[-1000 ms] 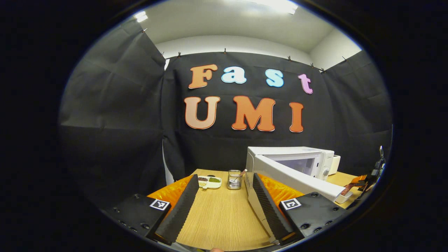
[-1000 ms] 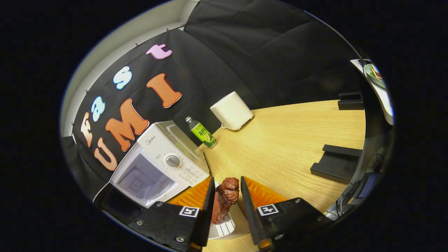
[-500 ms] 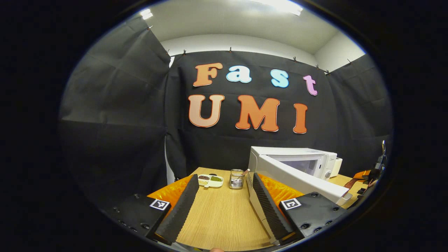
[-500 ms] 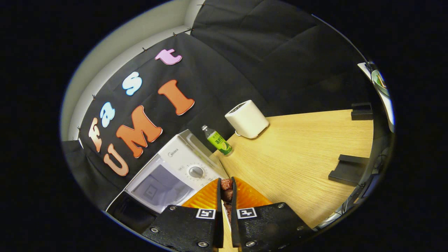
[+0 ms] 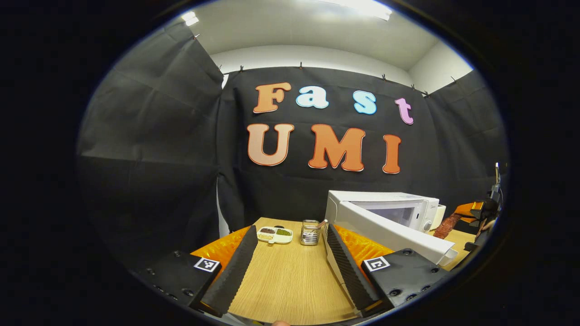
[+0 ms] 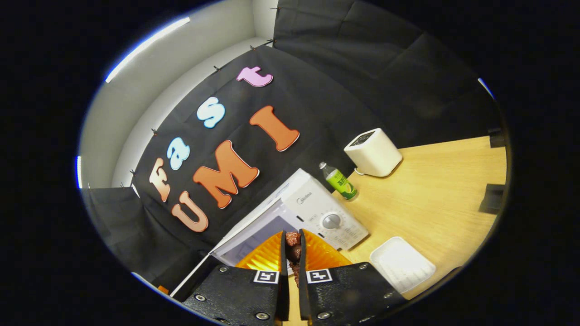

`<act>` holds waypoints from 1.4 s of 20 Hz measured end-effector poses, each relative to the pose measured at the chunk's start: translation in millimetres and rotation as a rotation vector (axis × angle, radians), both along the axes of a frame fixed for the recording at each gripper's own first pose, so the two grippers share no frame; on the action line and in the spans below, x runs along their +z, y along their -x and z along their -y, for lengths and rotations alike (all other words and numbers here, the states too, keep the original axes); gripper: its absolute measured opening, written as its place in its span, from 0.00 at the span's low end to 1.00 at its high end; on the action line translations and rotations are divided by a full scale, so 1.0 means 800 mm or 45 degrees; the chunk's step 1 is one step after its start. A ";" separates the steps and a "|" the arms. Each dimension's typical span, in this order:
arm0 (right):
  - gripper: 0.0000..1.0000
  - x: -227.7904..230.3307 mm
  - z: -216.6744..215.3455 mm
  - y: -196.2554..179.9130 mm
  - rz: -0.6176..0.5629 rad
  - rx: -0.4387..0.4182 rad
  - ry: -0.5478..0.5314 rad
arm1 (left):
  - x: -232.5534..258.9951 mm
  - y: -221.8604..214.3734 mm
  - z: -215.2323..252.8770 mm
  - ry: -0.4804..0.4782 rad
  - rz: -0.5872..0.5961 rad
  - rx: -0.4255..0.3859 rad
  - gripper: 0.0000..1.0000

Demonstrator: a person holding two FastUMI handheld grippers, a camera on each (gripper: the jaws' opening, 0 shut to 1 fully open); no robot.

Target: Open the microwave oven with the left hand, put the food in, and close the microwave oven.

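- Left gripper view:
- Left gripper (image 5: 290, 258) sits low over the wooden table (image 5: 285, 285), fingers spread wide apart with bare tabletop between them, clamping nothing.
- Microwave oven (image 5: 385, 213) stands at right on the table, white, its door (image 5: 389, 235) swung out toward the camera; the door's near edge passes just behind the gripper's right finger (image 5: 346, 267).
- Divided dish (image 5: 274, 234) with small portions lies far on the table; a clear jar (image 5: 310, 232) with a utensil in it stands just to its right, near the oven's left corner.
- At far right, the right gripper (image 5: 471, 213) carries the food (image 5: 446, 225), a reddish-brown piece, in front of the oven's right end.
- Right gripper view:
- Right gripper (image 6: 290, 262) has its fingers drawn nearly together, pressing on the food (image 6: 293, 246) from both sides; the piece sticks out between the tips.
- Microwave oven (image 6: 312, 213) lies just beyond the fingertips, control dial (image 6: 331, 221) to the right, cavity opening to the left.
- White tray (image 6: 402, 264) lies on the table (image 6: 444, 199) right of the gripper, nothing in it.
- Green bottle (image 6: 340, 182) stands beside the oven's far end; a white box-shaped appliance (image 6: 373, 152) stands farther off, near the wall.
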State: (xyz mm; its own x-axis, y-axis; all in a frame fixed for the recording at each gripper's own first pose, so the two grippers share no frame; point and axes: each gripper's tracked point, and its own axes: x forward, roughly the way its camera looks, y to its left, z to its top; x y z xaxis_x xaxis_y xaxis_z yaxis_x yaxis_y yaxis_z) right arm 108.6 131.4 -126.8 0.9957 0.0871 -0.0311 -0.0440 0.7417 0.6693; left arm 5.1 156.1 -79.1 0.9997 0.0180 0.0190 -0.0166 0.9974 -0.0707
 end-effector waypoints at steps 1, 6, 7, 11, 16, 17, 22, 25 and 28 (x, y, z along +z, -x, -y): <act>0.08 -0.002 -0.020 -0.007 0.001 0.024 -0.034 | -0.002 0.001 0.002 0.005 -0.006 -0.008 0.97; 0.08 -0.032 -0.099 -0.050 -0.037 0.089 -0.130 | -0.011 -0.004 -0.007 0.027 -0.022 -0.025 0.97; 0.08 -0.038 -0.110 -0.059 -0.047 0.097 -0.152 | -0.010 -0.004 -0.012 0.024 -0.018 -0.012 0.97; 0.07 -0.058 -0.136 -0.096 -0.081 0.059 -0.177 | -0.012 -0.008 -0.011 0.023 -0.016 -0.028 0.99; 0.08 -0.062 -0.152 -0.155 -0.054 -0.008 -0.206 | -0.017 -0.015 -0.006 0.031 -0.019 -0.069 0.99; 0.08 -0.063 -0.153 -0.166 -0.045 -0.022 -0.210 | -0.017 -0.016 -0.004 0.042 -0.019 -0.082 0.97; 0.08 -0.072 -0.177 -0.220 -0.012 -0.047 -0.220 | -0.031 -0.030 -0.005 0.075 -0.050 -0.104 0.97; 0.08 -0.090 -0.186 -0.247 -0.036 -0.076 -0.176 | -0.044 -0.035 -0.025 0.065 -0.085 -0.056 0.99; 0.08 -0.114 -0.192 -0.264 -0.098 -0.103 -0.115 | -0.050 -0.039 -0.046 0.039 -0.101 0.016 1.00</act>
